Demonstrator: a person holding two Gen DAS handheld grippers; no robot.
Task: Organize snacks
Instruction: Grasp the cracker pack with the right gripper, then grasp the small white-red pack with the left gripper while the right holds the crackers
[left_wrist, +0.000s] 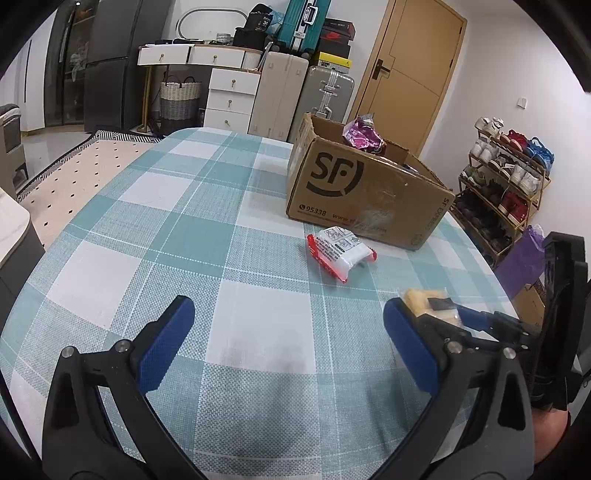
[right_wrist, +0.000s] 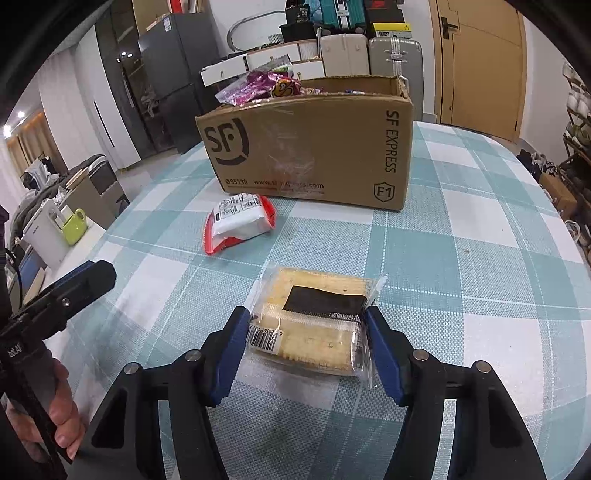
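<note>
A clear-wrapped pack of yellow crackers (right_wrist: 310, 325) with a black label lies on the checked tablecloth (right_wrist: 461, 258). My right gripper (right_wrist: 308, 321) straddles it, both blue pads touching the wrapper's sides. In the left wrist view the cracker pack (left_wrist: 424, 299) and the right gripper (left_wrist: 476, 317) show at the right edge. My left gripper (left_wrist: 288, 310) is open over bare cloth. A red-and-white snack packet (left_wrist: 340, 254) (right_wrist: 240, 221) lies in front of the open cardboard box (left_wrist: 365, 192) (right_wrist: 314, 147). A purple snack bag (left_wrist: 360, 134) (right_wrist: 258, 86) sticks out of the box.
A shoe rack (left_wrist: 506, 184) and a purple bag (left_wrist: 524, 258) stand beyond the table's right side. Suitcases (left_wrist: 303, 99) and white drawers (left_wrist: 229, 99) line the far wall. A hand (right_wrist: 62, 417) holds the left gripper (right_wrist: 85, 277) at the left edge.
</note>
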